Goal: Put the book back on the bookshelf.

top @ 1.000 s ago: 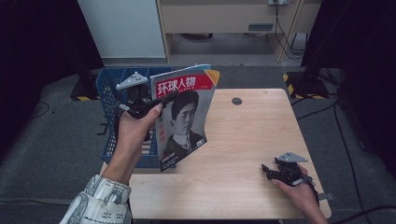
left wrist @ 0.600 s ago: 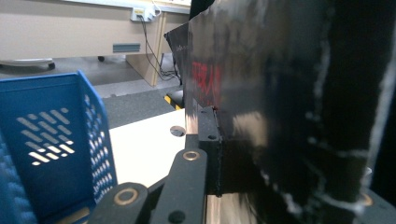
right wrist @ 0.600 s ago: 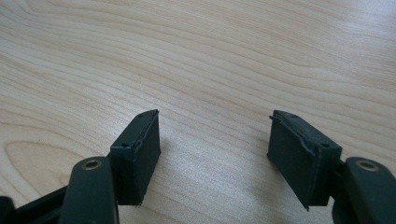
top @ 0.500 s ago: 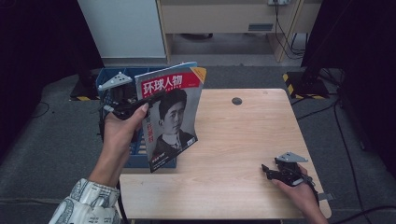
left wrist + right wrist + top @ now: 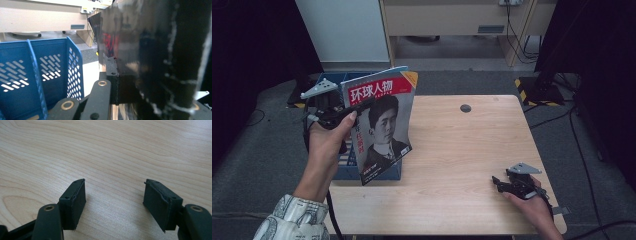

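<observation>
High view: your left gripper (image 5: 343, 112) is clamped on the magazine (image 5: 382, 122), held upright over the blue crate (image 5: 343, 167) at the table's (image 5: 462, 160) left edge; left gripper view: magazine (image 5: 150, 55) pinched, crate (image 5: 37, 72) alongside; right gripper view: your right gripper (image 5: 113, 197) jaws apart over bare wood.

The magazine (image 5: 382, 125) has a glossy paper cover that catches the light. The table (image 5: 462, 150) is pale, matt wood with clear grain. The crate (image 5: 37, 75) at its left is blue perforated plastic. The right gripper (image 5: 113, 202) has matt black jaws with brass-coloured rivets.
</observation>
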A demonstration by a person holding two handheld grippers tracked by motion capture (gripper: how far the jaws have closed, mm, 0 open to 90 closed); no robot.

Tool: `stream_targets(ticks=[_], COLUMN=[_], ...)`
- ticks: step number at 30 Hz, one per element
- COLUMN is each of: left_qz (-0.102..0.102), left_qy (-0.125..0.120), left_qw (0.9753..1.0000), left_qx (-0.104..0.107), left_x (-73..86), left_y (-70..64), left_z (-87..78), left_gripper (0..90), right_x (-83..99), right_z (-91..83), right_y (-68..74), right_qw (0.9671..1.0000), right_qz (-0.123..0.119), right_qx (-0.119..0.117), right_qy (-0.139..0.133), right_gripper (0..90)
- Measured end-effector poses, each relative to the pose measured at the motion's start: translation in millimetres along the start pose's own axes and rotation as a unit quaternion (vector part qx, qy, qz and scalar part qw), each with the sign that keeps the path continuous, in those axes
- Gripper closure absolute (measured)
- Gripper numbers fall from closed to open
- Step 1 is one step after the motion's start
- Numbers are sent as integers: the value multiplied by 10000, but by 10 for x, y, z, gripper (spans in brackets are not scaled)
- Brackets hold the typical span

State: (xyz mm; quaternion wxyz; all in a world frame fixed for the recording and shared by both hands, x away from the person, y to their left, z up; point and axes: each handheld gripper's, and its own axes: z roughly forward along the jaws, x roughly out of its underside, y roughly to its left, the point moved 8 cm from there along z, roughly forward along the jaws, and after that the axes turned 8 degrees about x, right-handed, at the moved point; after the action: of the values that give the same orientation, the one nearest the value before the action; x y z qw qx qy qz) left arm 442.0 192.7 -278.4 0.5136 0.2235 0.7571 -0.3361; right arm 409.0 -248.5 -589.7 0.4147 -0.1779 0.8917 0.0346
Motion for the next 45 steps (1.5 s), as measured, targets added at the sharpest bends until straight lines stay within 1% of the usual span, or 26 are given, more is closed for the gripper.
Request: stream_targets(ticks=[7,12,14,17,28,34,38,40,45], left_qz=[-23,-14,-49,-62,-114,-180,-182,-184,-151], left_qy=[-60,-77,-90,-77,-148,-216,-269,-298,-254], left_qw=[10000,9998,9997,9996,9987,9980,9976,9971,9969], left_qx=[-43,-159,-208,-271,-469,-559,-613,-675,-732], left_x=[-8,-15,-10,-8,-8,-15,-41,-41,-17], left_y=[41,107,152,208,383,479,512,514,510], left_z=[-161,-281,-322,-365,-528,-554,-615,-644,-694], left_gripper=[866,866,866,866,865,866,866,866,866], right_x=[0,0,0,0,-1,-1,-2,-1,-3], right_z=[0,0,0,-1,0,2,2,2,4], right_y=[0,3,3,3,2,3,3,5,5], right_qw=[10000,10000,10000,10000,10000,10000,10000,10000,10000], right_qz=[1,7,6,4,-3,-11,-8,-1,-26], right_qx=[-1,-1,-1,-9,-11,-12,-15,-15,-27], right_qy=[3,4,3,8,3,3,3,7,8], right_gripper=[342,342,342,342,342,342,341,341,341])
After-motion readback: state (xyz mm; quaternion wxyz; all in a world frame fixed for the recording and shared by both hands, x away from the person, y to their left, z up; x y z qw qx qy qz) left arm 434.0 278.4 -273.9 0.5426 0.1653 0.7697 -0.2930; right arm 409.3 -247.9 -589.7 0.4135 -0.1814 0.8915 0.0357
